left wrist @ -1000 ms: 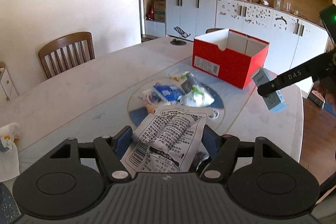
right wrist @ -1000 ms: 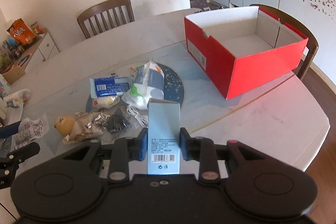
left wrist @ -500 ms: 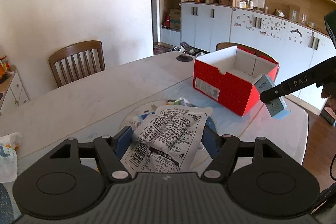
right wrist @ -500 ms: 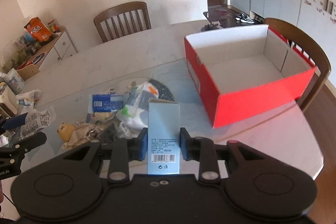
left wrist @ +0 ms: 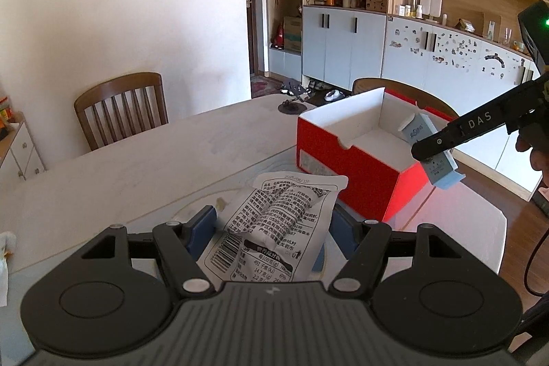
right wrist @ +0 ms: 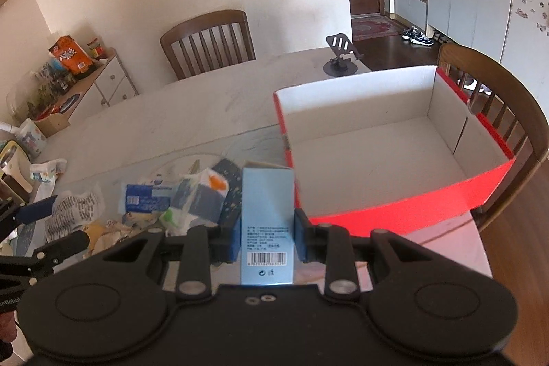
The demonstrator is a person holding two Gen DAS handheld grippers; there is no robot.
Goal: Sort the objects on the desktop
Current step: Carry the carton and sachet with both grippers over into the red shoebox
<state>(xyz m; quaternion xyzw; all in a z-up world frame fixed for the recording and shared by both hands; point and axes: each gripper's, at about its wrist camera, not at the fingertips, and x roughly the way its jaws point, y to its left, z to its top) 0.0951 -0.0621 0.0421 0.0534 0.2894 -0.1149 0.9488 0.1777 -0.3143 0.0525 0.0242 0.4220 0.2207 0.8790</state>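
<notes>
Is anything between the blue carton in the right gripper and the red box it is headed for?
Nothing visible. The blue carton sits in the right gripper just short of the red box, whose open interior looks empty; the clutter pile lies off to the left.

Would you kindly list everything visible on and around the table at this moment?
Red box: one, red outside, white inside, empty, on the table's far right.
Blue carton: one, pale blue, in the right gripper.
Snack packet: one, white with black print, in the left gripper.
Pile of packets: several, mixed colours, mid-table.
Phone stand: one, dark, table's far edge.
Table: one, pale.
Chairs: two, brown wood.
Left gripper: black, blue pads.
Right gripper: black, blue pads.
</notes>
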